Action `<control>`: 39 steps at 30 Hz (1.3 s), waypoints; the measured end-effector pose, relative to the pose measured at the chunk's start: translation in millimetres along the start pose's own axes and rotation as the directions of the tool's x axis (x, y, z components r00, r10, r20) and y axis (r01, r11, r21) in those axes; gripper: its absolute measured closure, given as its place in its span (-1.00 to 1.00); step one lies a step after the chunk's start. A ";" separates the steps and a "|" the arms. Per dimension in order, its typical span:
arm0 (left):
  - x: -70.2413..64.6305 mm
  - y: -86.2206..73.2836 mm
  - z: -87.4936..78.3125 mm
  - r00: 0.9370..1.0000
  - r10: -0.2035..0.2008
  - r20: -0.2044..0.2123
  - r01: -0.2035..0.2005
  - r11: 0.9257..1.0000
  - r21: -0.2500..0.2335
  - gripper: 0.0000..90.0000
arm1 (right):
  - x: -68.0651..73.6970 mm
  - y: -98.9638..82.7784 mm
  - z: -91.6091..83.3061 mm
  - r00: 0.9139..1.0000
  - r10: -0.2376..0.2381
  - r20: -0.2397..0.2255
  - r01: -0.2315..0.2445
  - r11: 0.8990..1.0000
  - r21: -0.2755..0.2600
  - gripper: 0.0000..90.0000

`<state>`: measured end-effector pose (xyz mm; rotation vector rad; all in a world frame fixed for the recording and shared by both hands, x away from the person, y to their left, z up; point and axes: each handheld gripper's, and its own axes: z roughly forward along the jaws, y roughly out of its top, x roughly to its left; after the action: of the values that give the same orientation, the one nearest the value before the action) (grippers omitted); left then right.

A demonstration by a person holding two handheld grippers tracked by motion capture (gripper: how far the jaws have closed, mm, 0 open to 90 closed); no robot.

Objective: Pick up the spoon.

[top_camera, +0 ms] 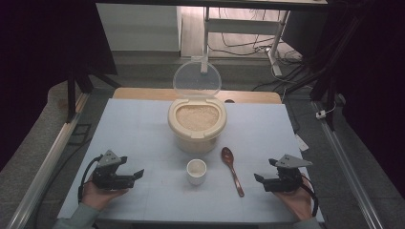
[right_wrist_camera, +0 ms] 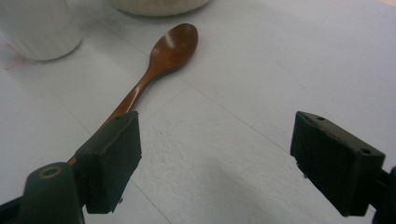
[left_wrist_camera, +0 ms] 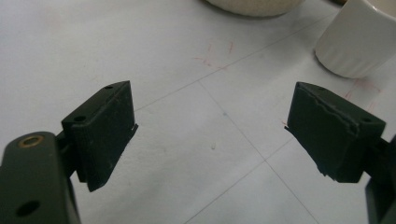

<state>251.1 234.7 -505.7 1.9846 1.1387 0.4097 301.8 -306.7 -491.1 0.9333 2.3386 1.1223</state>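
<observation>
Both hands rest low, left gripper (top_camera: 139,173) and right gripper (top_camera: 258,178) fingers spread (empty).

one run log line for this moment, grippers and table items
left gripper: open, empty | right gripper: open, empty | spoon: flat, right of cup | rice tub: lid up, behind cup | phase: nothing grasped

Left gripper (top_camera: 138,173) and right gripper (top_camera: 258,178): black bodies, grey three-cornered top plates, black trailing cables, screw holes in jaw blocks. Sleeves (top_camera: 76,218) grey-green, nearest table (top_camera: 143,119) edge.
</observation>
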 end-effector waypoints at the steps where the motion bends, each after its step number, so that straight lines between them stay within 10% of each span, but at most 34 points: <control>1: -0.7 -0.3 0.7 1.000 0.004 -0.001 -0.004 1.000 0.002 -0.66 | 0.3 0.2 -0.1 1.000 0.000 0.000 0.000 1.000 0.000 -0.61; 24: -2.1 -0.4 2.5 0.998 0.044 -0.044 -0.044 0.999 -0.002 -0.66 | 4.1 9.1 -6.3 1.000 0.009 -0.010 -0.009 1.000 -0.002 -0.52; 39: -4.0 -0.4 4.8 0.996 0.059 -0.061 -0.059 0.998 0.009 -0.65 | 21.4 34.8 -9.7 1.000 0.019 -0.012 -0.017 0.996 0.089 -0.47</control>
<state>251.6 229.3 -508.7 2.0276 1.1224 0.5008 295.0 -280.8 -458.8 0.9829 2.4118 1.0416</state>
